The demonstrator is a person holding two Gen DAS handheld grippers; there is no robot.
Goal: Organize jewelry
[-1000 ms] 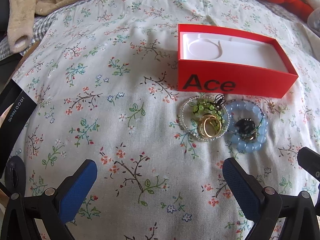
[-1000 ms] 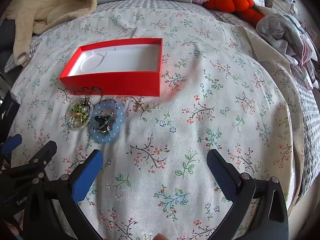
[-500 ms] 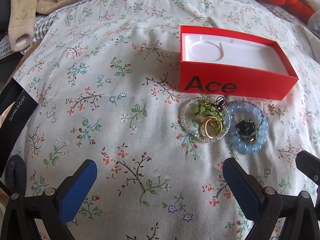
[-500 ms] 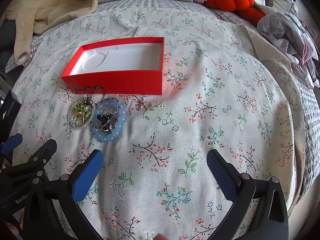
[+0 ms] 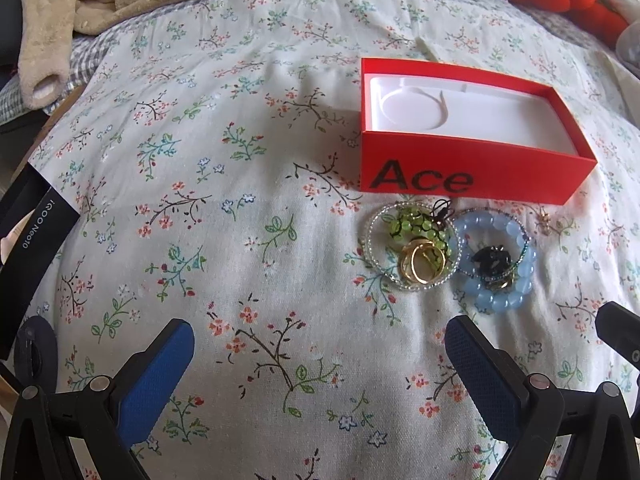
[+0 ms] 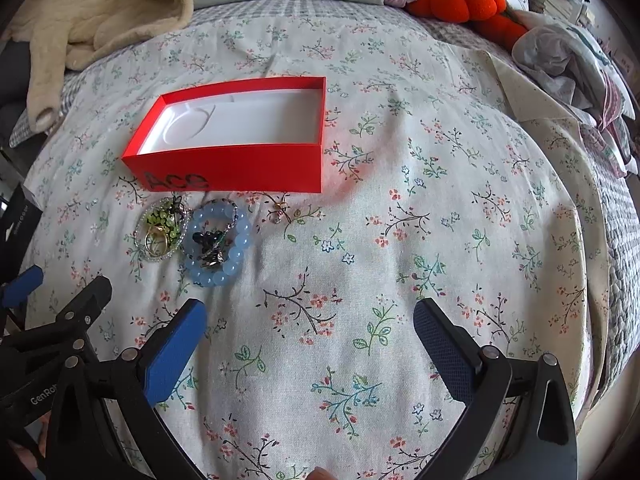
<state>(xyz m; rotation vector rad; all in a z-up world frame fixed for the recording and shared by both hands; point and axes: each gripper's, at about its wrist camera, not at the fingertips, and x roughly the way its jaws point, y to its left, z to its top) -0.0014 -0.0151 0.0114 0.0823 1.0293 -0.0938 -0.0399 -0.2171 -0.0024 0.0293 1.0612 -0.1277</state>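
Note:
An open red box [image 5: 472,178] marked "Ace", with a white liner, sits on the floral bedspread; it also shows in the right wrist view [image 6: 240,170]. In front of it lie a clear bead bracelet [image 5: 372,240] ringing green beads and gold rings [image 5: 422,264], and a blue bead bracelet [image 5: 500,300] ringing dark pieces. In the right wrist view the blue bracelet [image 6: 224,276] lies beside a small gold piece [image 6: 279,210]. My left gripper [image 5: 320,356] is open and empty, near the jewelry. My right gripper [image 6: 310,344] is open and empty, to the right of it.
A beige garment [image 5: 100,0] lies at the back left. An orange plush [image 6: 460,2] and rumpled clothes [image 6: 568,56] lie at the back right. A black box [image 5: 28,240] sits at the left edge of the bed.
Both views have shifted slightly; the box and jewelry sit a little lower and further right in the frames. Nothing was taken hold of or moved.

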